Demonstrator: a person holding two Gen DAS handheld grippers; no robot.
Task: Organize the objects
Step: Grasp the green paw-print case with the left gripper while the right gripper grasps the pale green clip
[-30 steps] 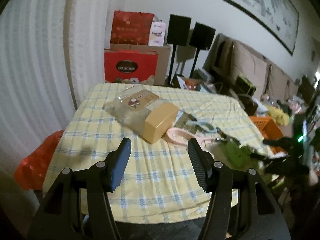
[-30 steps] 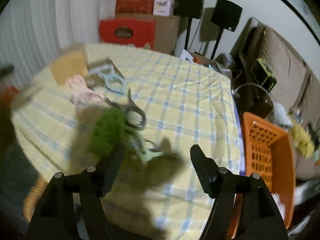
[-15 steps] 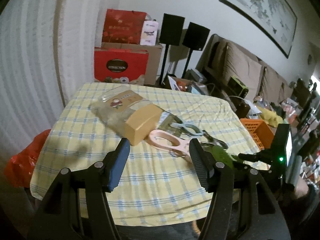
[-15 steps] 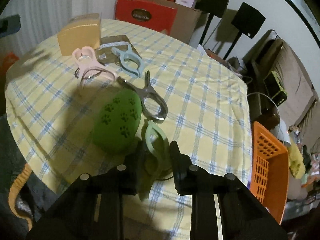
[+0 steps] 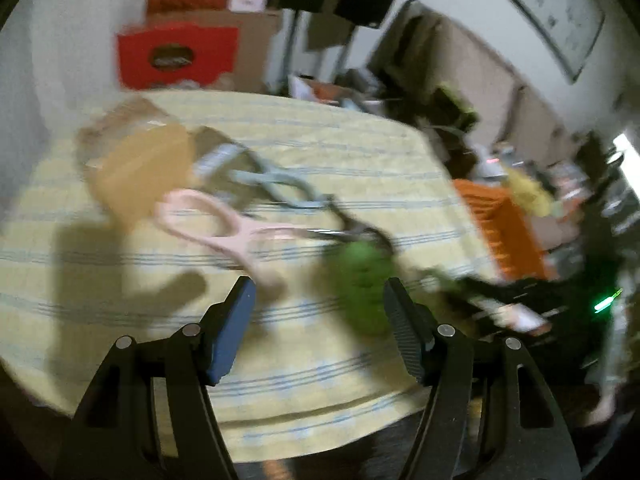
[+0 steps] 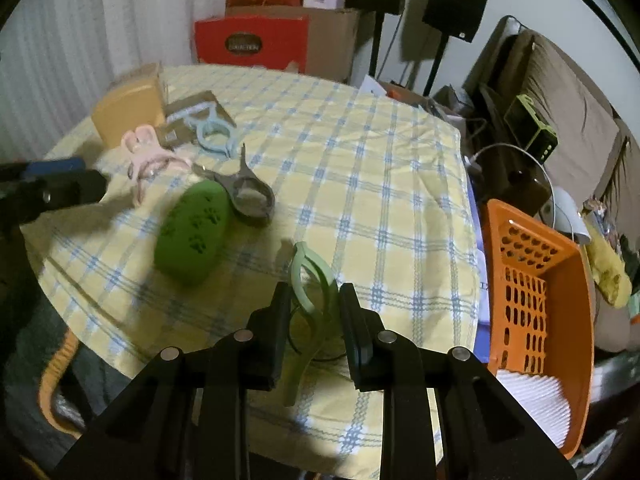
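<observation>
Pale green clip sits clamped in your right gripper; keep squeezing, swing toward the orange basket while your empty left gripper opens.

The whole left wrist view is motion-blurred: the oval green paw-print brush beside the pink plastic clip shows no detail.

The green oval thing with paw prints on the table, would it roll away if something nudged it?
Probably: the green oval toy has a rounded, egg-like shape and lies on its side on the checked tablecloth. It would likely wobble in a curve rather than straight. The soft cloth should slow it.
</observation>
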